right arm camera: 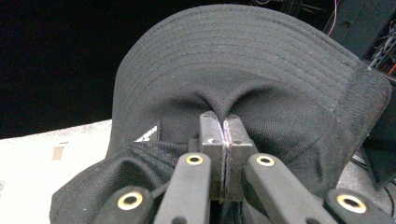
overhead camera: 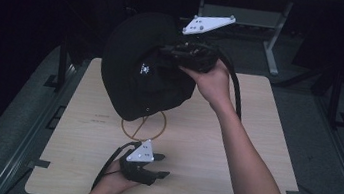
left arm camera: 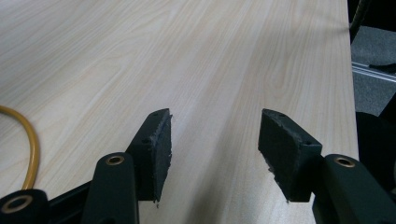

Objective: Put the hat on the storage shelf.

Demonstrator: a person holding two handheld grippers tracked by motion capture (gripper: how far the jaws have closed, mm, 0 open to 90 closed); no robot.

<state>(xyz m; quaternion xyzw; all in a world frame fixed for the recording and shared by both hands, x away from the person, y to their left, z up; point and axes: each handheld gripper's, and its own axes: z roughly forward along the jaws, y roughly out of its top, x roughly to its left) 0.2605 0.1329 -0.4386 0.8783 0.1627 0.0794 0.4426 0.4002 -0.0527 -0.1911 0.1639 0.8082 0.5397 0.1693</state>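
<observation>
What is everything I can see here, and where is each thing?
Hat: one, black with a small white logo, held up above the table's far side.
Ring: one, yellow-orange, flat on the table under the hat.
Table: one, pale wood, centre.
Right claw: one, black, pinched shut on the hat's cloth.
Left claw: one, black, open and holding nothing, low at the table's near edge.
Right hand: one, holding the right claw.

Dim room, table (overhead camera: 233, 150) lit from above; surroundings black, images sharp.
</observation>
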